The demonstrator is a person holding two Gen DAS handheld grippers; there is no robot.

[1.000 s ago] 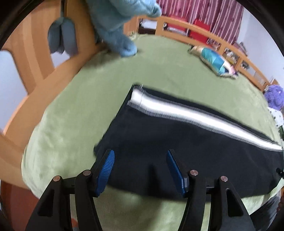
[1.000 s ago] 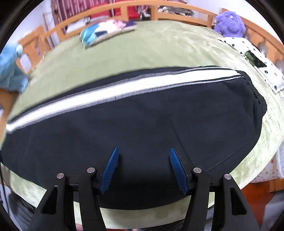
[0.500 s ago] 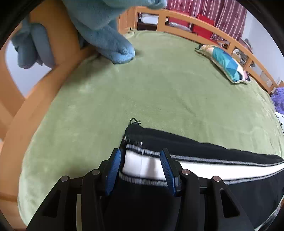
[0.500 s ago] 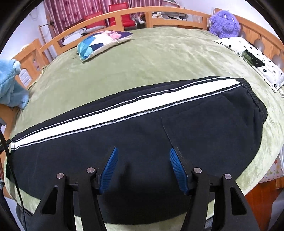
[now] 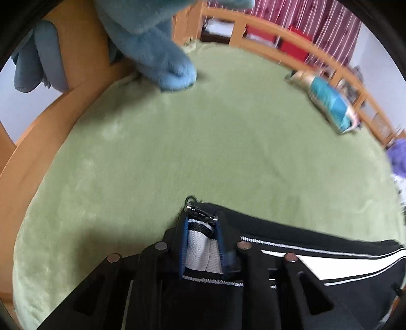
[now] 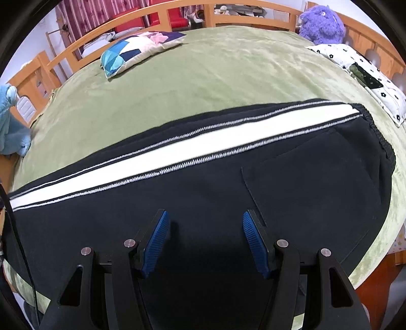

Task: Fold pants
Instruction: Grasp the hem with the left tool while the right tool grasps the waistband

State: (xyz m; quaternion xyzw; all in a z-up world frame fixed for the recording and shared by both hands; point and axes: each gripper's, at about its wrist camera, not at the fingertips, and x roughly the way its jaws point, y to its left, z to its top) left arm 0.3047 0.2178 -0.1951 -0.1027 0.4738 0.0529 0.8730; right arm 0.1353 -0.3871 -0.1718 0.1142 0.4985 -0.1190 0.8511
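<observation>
Black pants (image 6: 208, 193) with a white side stripe lie flat across the green bed cover, waistband to the right, leg hem to the left. In the left wrist view my left gripper (image 5: 201, 228) is shut on the hem of the pants (image 5: 317, 264), pinching the white stripe end between its blue pads. In the right wrist view my right gripper (image 6: 204, 227) is open and empty, hovering over the black fabric near the seat, left of the back pocket.
A blue plush toy (image 5: 157, 50) sits at the bed's wooden rail (image 5: 50, 111). A patchwork pillow (image 6: 137, 50) lies at the far side. A purple plush (image 6: 321, 24) and a floral cloth (image 6: 368, 76) are at the far right. Green cover (image 5: 203, 142) lies beyond the pants.
My left gripper moved forward to the leg hem and closed on the white stripe end. My right gripper stayed open over the pants with little movement.
</observation>
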